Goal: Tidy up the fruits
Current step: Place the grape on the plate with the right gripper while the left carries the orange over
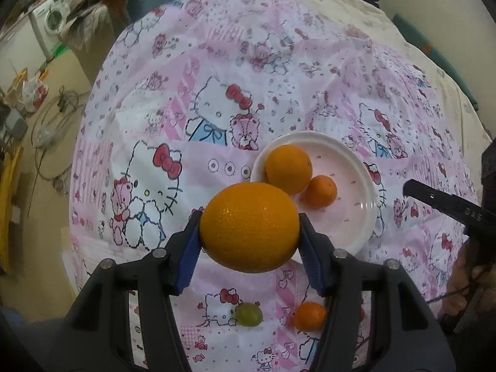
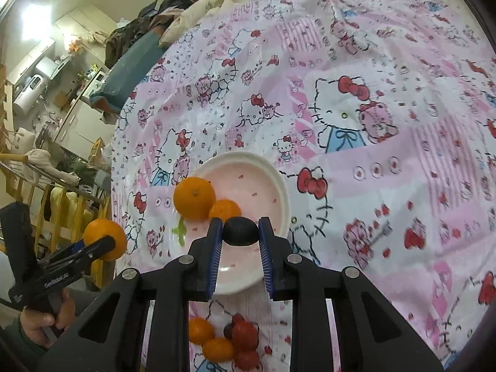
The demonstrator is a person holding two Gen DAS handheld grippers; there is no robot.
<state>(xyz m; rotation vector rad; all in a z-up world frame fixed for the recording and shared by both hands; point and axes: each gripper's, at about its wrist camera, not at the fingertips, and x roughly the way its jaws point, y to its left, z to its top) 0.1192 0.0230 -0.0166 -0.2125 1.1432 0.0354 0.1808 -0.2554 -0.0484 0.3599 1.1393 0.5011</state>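
Note:
My left gripper is shut on a large orange and holds it in the air just left of a white plate. The plate holds an orange and a small mandarin. My right gripper is shut on a small dark fruit above the near part of the plate. The left gripper with its orange shows at the left of the right wrist view. A green grape and a mandarin lie on the cloth below.
A pink Hello Kitty cloth covers the bed. Loose mandarins and small red fruits lie on the cloth near me. A green scrap lies left of the plate. The cloth's left edge drops to a cluttered floor.

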